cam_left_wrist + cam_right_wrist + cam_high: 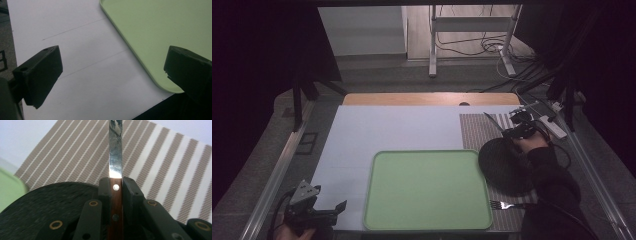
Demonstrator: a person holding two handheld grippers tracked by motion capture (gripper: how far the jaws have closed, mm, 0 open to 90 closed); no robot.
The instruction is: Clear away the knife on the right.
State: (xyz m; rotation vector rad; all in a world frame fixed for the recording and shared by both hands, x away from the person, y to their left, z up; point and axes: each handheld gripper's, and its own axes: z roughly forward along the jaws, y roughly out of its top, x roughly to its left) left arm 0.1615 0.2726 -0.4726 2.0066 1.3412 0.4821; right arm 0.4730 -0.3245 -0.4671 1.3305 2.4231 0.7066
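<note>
My right gripper (513, 131) is shut on a knife's wooden handle (115, 202), and the steel blade (115, 152) points away over the striped placemat (160, 165). In the high view the blade (493, 121) sticks out to the upper left, above the mat (474, 130). A black round plate (504, 165) lies on the mat just below that gripper. A fork (507, 205) rests at the mat's near edge. My left gripper (332, 212) stands open at the near left, its jaws wide apart over the white table cover (87, 75) beside the green tray's corner (150, 50).
The green tray (427, 190) lies in the middle of the white cover (377, 130). A wooden table edge (427, 98) runs along the back. Cables and a power strip (552, 125) lie at the far right, with a metal stand (432, 45) behind the table.
</note>
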